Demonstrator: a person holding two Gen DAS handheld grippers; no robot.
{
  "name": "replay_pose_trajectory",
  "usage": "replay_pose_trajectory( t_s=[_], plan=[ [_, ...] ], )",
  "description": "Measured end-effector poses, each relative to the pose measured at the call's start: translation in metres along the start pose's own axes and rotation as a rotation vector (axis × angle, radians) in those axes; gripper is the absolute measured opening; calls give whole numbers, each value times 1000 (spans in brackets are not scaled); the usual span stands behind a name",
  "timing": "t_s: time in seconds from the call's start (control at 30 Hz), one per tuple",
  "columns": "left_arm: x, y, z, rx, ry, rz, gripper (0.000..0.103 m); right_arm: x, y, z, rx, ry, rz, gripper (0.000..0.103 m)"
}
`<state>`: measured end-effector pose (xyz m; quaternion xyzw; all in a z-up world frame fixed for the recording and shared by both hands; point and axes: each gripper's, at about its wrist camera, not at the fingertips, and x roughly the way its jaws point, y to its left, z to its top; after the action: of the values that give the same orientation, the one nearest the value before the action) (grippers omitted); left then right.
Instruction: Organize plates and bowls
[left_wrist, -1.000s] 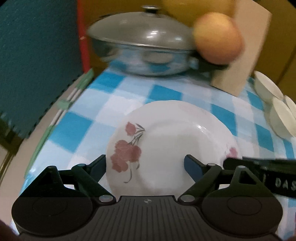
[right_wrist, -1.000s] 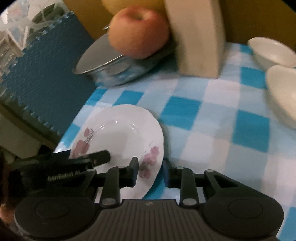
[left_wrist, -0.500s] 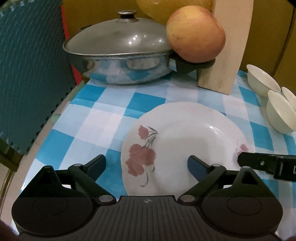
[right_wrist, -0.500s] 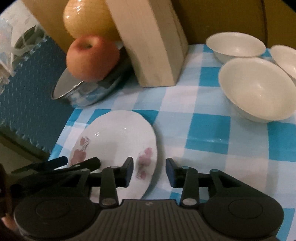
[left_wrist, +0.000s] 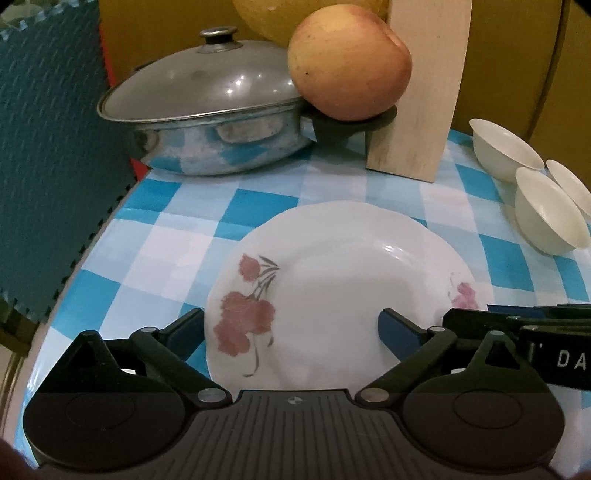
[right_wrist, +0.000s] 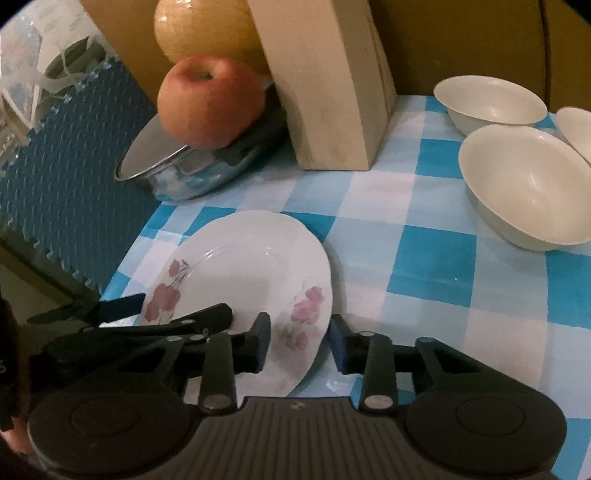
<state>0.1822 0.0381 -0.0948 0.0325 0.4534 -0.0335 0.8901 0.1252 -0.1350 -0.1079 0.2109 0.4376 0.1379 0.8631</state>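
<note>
Left gripper (left_wrist: 291, 325) has spread wide since a second ago, one finger off the floral plate's (left_wrist: 343, 280) left rim, the other above its face; nothing gripped. Right gripper (right_wrist: 300, 341) straddles the plate's right rim, jaws closing, pads not visibly pressing. Plate lies flat on the checked cloth (left_wrist: 258, 203), bowls (right_wrist: 524, 184) well apart: lift probably imminent, on the right side.

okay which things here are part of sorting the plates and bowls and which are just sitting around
Part of the job: flowered plate, three white bowls.

Lying about: apple, lidded steel pan, wooden block, yellow fruit, checked tablecloth.
</note>
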Motion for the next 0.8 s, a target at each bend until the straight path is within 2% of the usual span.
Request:
replay_pose_trajectory(
  t_s=[0.13,0.3,0.8],
  plan=[
    [-1,1,0,-6,-6,9,96,0,5,-2,-39,-4,-21,29],
    [-3,1,0,-9,-7,10,92,-1,5,-1,-27,-6,-28,28],
    [-5,-11,5,-4,-8,-3,92,-10,0,0,-7,-37,-62,28]
  ],
)
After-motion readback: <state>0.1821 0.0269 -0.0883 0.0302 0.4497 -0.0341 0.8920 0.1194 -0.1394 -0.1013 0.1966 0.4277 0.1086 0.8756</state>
